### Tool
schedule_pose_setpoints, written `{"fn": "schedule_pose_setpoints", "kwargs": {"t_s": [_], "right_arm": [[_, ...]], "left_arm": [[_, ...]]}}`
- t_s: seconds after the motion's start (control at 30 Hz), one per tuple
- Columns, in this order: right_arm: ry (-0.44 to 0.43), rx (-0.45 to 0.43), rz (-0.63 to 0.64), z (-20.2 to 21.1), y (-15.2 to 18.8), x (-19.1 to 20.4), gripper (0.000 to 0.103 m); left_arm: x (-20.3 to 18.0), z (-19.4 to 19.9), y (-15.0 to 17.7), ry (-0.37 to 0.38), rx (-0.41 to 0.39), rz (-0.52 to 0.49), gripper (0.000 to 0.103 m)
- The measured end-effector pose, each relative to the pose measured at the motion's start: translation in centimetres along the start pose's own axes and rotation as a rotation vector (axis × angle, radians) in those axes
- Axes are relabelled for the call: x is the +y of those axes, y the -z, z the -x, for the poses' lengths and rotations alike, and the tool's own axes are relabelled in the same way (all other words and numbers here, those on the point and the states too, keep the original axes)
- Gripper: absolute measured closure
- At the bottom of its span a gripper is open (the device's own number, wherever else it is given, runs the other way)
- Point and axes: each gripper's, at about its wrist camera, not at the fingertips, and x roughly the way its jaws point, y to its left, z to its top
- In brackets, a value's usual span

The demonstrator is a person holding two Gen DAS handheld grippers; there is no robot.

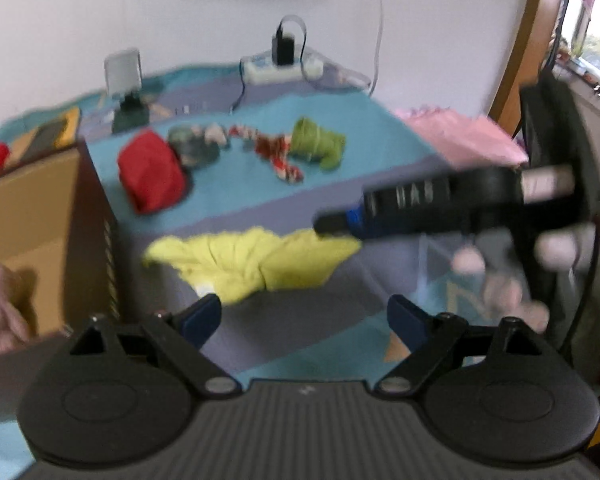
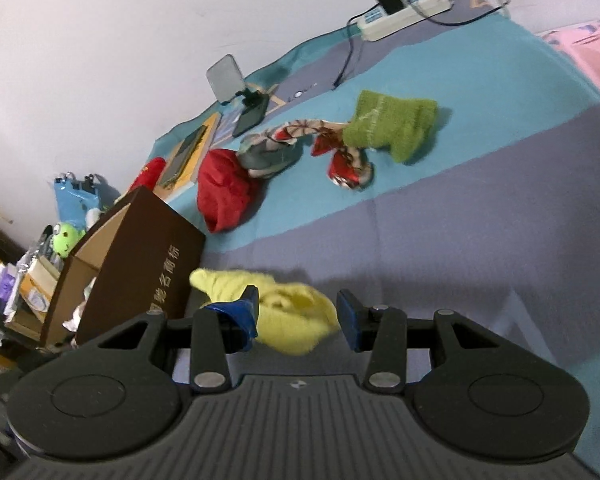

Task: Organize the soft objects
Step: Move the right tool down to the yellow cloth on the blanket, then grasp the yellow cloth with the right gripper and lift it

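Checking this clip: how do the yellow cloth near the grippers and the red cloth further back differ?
The yellow cloth lies spread flat and wrinkled on the grey-purple band of the bedspread; the red cloth sits bunched in a mound on the teal band. The yellow cloth lies right before both grippers, the red cloth farther off, touching a grey patterned piece. Both are soft fabric lying beside the brown cardboard box, outside it.

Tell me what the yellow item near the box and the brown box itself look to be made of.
Yellow cloth: soft, matte fabric, likely fleece or terry; it lies crumpled in folds with a fuzzy surface. Brown box: likely cardboard, with a smooth brown printed outside and a raw tan inside on its open flaps.
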Motion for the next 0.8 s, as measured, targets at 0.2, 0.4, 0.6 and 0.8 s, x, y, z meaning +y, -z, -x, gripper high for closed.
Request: {"fn": "schedule_pose_setpoints", "kwargs": {"t_s": [0.2, 0.4, 0.6, 0.8], "right_arm": [[-0.058, 0.07, 0.112, -3.9, -2.3, 1.2, 0.075], [-0.122, 0.2, 0.129, -7.4, -2.4, 1.5, 0.075], [-0.263, 0.344, 0.025, -7.6, -1.1, 0.4, 0.076], [-0.314, 0.368, -0.119, -5.9, 0.3, -1.4, 0.08]], "left_arm": [[1.2, -3.6, 0.5, -0.047, 0.035, 0.047, 0.012], [1.1, -5.9, 0.5, -0.119, 0.047, 0.029, 0.012], [2.3, -7.3, 0.8, -0.121, 0.076, 0.069, 0.019], [0.9, -7.1, 1.0, -0.059, 0.083, 0.016, 0.042]]}}
